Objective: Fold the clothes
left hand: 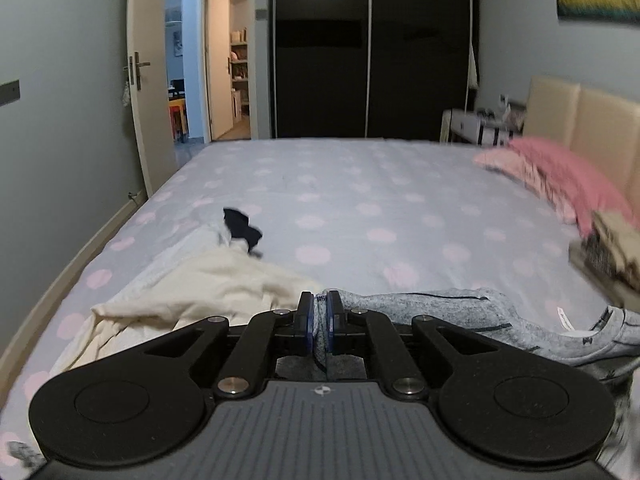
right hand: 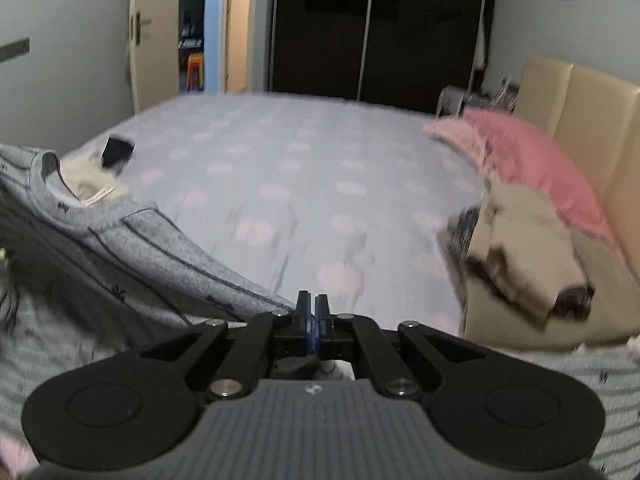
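From your left wrist, the left gripper (left hand: 320, 308) is clamped on the grey top (left hand: 452, 308), which trails off to its right over the bed (left hand: 360, 184). From your right wrist, the right gripper (right hand: 312, 310) pinches its edge, the cloth (right hand: 132, 240) hanging out to the left.

Left gripper (left hand: 321, 310) jaws clamped on cloth, right gripper (right hand: 312, 312) jaws closed
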The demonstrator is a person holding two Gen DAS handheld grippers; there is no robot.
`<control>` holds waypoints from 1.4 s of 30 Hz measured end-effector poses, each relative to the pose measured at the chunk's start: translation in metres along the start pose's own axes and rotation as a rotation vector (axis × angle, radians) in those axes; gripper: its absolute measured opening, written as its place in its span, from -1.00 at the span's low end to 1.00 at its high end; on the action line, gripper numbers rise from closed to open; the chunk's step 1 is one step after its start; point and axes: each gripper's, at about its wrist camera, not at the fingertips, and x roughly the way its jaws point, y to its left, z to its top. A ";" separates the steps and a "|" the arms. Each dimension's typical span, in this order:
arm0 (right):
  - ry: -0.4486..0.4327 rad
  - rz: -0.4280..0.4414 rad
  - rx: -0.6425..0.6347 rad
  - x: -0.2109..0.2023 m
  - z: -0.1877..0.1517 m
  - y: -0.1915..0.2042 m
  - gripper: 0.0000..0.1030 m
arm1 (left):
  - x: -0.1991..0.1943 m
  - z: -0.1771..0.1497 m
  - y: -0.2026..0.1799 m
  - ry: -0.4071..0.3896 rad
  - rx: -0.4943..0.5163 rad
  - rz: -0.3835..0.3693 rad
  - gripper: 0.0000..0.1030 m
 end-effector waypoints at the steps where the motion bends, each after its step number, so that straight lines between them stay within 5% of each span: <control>1: 0.019 0.011 -0.006 -0.001 -0.007 0.000 -0.99 | -0.002 -0.006 -0.001 0.019 0.010 0.008 -0.91; 13: 0.312 0.188 -0.310 0.018 -0.094 0.056 -0.98 | -0.001 -0.083 0.005 0.280 0.118 0.046 -0.91; 20: 0.297 0.223 -0.382 0.015 -0.091 0.067 -0.86 | -0.001 -0.112 0.006 0.373 0.206 -0.004 -0.83; 23: 0.257 0.251 -0.420 0.007 -0.090 0.072 -0.58 | -0.001 -0.125 0.007 0.413 0.244 -0.025 -0.63; 30: 0.176 0.248 -0.524 0.002 -0.090 0.090 -0.23 | -0.023 -0.127 -0.012 0.301 0.378 -0.126 -0.05; 38: 0.189 0.252 -0.606 0.021 -0.092 0.103 -0.19 | -0.009 -0.142 -0.060 0.324 0.590 -0.287 -0.04; 42: 0.210 0.273 -0.618 0.027 -0.097 0.104 -0.19 | 0.018 -0.161 -0.079 0.394 0.693 -0.280 -0.21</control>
